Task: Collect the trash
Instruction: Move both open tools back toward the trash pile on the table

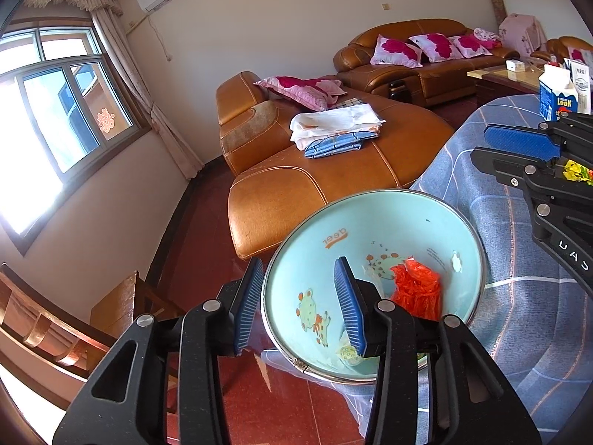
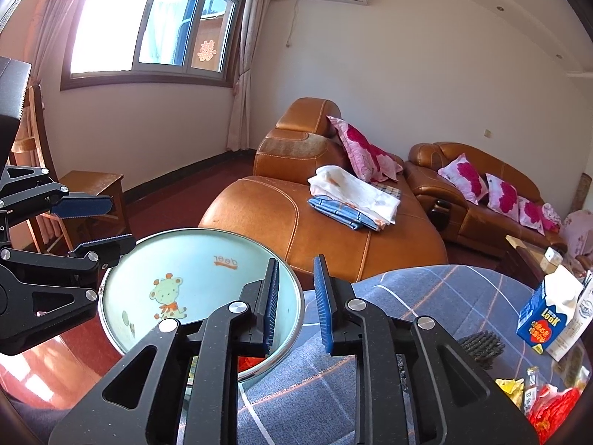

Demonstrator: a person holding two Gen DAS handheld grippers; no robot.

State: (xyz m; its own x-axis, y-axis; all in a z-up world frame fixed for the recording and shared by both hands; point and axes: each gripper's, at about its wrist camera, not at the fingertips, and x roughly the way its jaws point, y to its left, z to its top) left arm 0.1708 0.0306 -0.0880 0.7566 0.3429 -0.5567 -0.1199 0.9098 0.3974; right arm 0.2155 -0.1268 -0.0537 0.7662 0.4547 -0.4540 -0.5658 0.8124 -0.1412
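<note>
A light-blue basin with cartoon animals rests at the edge of a table covered in blue checked cloth. Red crumpled plastic trash lies inside it. My left gripper straddles the basin's near rim, one finger outside and one inside, jaws spread; whether it presses the rim I cannot tell. My right gripper is open and empty over the basin's right rim. More trash lies on the table: a blue milk carton, yellow and red wrappers, a small bottle.
An orange leather chaise with folded cloths stands behind the table. A sofa with pink pillows runs along the wall. A wooden chair stands at left. A dark scrubber lies on the cloth.
</note>
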